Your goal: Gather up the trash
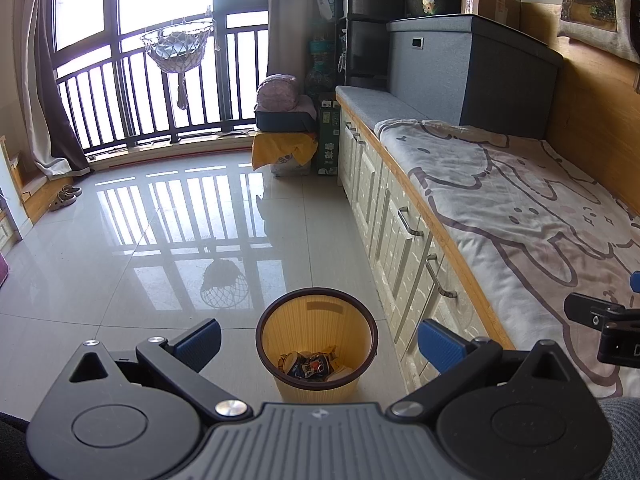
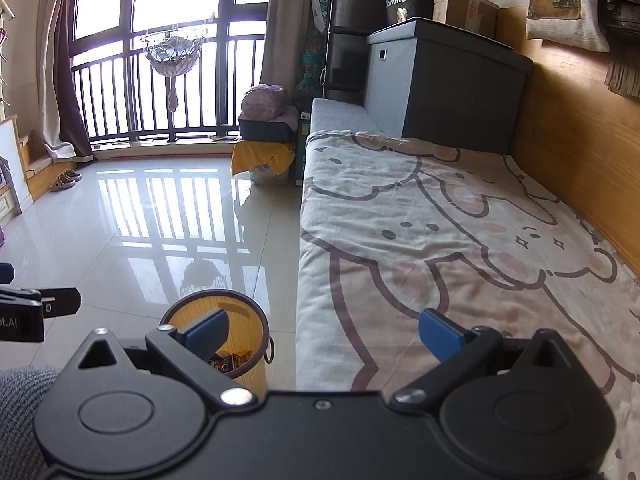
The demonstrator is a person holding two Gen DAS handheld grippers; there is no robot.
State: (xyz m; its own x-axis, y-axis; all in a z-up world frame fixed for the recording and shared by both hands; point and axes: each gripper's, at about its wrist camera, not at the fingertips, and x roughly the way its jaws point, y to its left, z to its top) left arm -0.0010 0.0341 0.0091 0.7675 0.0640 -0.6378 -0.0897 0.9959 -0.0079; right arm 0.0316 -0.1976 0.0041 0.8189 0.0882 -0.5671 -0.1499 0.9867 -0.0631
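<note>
A yellow bin with a dark rim (image 1: 362, 314) stands on the tiled floor beside the bed's drawers. Crumpled wrappers (image 1: 314, 366) lie at its bottom. My left gripper (image 1: 319, 342) hangs above and just short of the bin, open, with nothing between its blue pads (image 1: 200, 342). My right gripper (image 2: 324, 336) is open too and empty, held over the bed's edge with the bin (image 2: 240, 304) behind its left finger. The other gripper shows at the edge of each view (image 1: 604, 326) (image 2: 28, 312).
A bed with a cartoon blanket (image 2: 460, 232) runs along the right over white drawers (image 1: 400, 232). A grey storage box (image 1: 460, 68) stands at the bed's far end. A yellow-draped stack (image 1: 284, 144) and slippers (image 1: 64, 196) sit near the window railing. Glossy floor (image 1: 160, 240) stretches left.
</note>
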